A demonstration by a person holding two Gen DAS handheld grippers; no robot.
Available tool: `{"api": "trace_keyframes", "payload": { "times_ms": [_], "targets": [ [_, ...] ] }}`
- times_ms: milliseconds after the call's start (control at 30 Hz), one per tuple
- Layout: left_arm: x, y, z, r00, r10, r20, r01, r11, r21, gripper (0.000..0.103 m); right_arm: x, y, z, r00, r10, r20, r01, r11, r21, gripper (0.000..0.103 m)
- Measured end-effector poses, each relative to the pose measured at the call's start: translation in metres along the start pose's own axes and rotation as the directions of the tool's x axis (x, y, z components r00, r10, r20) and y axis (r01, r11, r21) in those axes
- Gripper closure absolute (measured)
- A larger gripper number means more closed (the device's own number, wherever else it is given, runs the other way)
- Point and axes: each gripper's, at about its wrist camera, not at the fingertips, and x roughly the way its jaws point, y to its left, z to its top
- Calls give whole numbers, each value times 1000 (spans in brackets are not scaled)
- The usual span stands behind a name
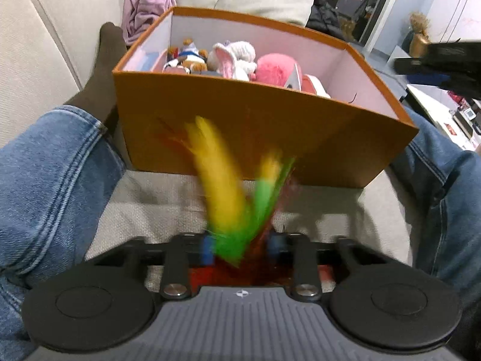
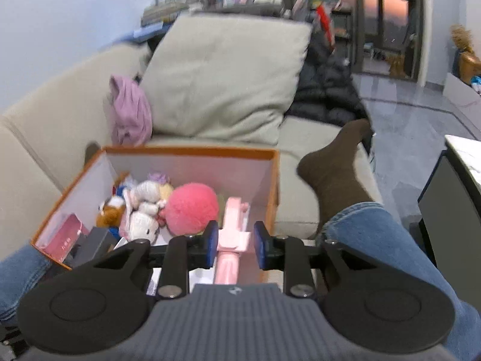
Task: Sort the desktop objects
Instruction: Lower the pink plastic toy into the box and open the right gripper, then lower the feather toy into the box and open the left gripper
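Jaws nip feather toy (image 1: 228, 192) in left gripper (image 1: 240, 245); right gripper (image 2: 233, 240) gapes, empty, over orange box (image 2: 272, 180) already holding plush toys (image 2: 141, 213).

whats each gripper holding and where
The right fingers are open, holding nothing. A feather toy has its base between the left fingers, but blur hides whether they grip it.
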Motion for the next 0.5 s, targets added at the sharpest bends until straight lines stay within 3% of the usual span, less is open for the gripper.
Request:
{"api": "trace_keyframes", "payload": {
  "times_ms": [67,167,333,500],
  "targets": [
    [0,1,1,1000,3,-5,-3,1000,-8,92,-10,-11,-9,998,-37,56,36,999,17,75],
    [-7,-1,4,1000,11,11,-11,1000,-14,98,-15,-29,-22,991,-83,100,81,996,30,72],
    [-43,-12,17,995,-56,79,57,998,-12,99,2,-47,-47,995,-84,53,83,996,30,72],
    [-81,-36,49,975,-140,173,136,990,31,99,11,-45,-65,998,-44,50,45,999,-15,72]
  ]
}}
